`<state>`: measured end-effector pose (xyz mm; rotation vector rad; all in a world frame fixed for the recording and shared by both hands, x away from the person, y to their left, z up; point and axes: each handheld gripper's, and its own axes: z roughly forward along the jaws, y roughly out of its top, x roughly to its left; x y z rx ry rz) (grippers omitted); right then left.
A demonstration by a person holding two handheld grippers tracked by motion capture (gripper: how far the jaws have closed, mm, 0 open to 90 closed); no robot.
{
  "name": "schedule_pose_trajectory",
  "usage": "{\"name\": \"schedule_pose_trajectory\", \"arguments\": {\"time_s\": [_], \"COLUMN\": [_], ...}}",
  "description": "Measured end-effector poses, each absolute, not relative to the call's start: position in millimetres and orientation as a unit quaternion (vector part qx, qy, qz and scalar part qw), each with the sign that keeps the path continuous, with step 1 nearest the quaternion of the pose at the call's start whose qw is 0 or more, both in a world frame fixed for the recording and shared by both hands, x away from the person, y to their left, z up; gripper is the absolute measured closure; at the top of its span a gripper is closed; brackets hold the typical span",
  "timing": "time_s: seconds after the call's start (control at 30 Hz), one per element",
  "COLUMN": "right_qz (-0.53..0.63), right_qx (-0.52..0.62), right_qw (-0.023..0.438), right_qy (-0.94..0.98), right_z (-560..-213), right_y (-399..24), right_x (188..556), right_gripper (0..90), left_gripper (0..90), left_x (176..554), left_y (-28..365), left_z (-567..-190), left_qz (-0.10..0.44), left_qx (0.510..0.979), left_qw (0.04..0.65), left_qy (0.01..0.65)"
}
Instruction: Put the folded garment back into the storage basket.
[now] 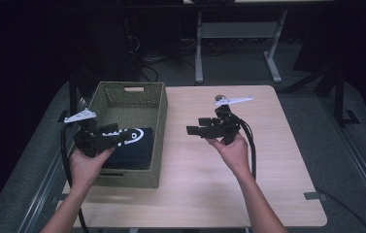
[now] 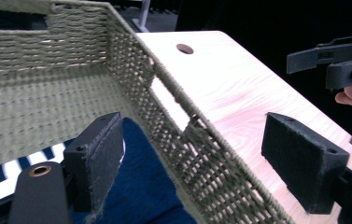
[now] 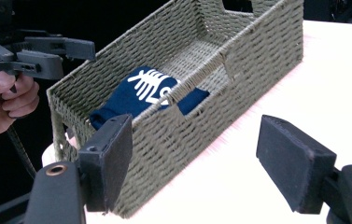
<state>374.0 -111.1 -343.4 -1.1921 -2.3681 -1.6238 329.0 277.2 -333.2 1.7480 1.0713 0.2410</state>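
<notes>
Left gripper (image 1: 104, 135) hovering over the near end of a woven basket (image 1: 157, 127), jaws apart, nothing clamped. Right beneath it, a folded navy cloth (image 1: 134, 145) with white print. Well off to its right, right gripper (image 1: 196, 130) held above the bare wooden table (image 1: 268, 160), jaws apart, pointing toward the basket.

Bare forearms; each black tool (image 1: 104, 138) carries felt-padded jaws, a grey three-cornered plate and a black cable.
</notes>
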Motion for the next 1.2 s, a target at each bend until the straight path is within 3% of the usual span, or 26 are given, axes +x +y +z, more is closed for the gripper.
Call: {"name": "schedule_pose_trajectory", "arguments": {"time_s": [1.2], "right_qz": [-0.524], "right_qx": [-0.406], "right_qw": [-0.006], "right_qy": [-0.749], "right_z": [-346], "right_y": [-184], "right_x": [362], "right_gripper": [26.5], "left_gripper": [16.9], "left_x": [327], "left_y": [208], "left_z": [-332], "left_qz": [0.079], "left_qx": [0.743], "left_qw": [0.525], "left_qy": [0.407]}}
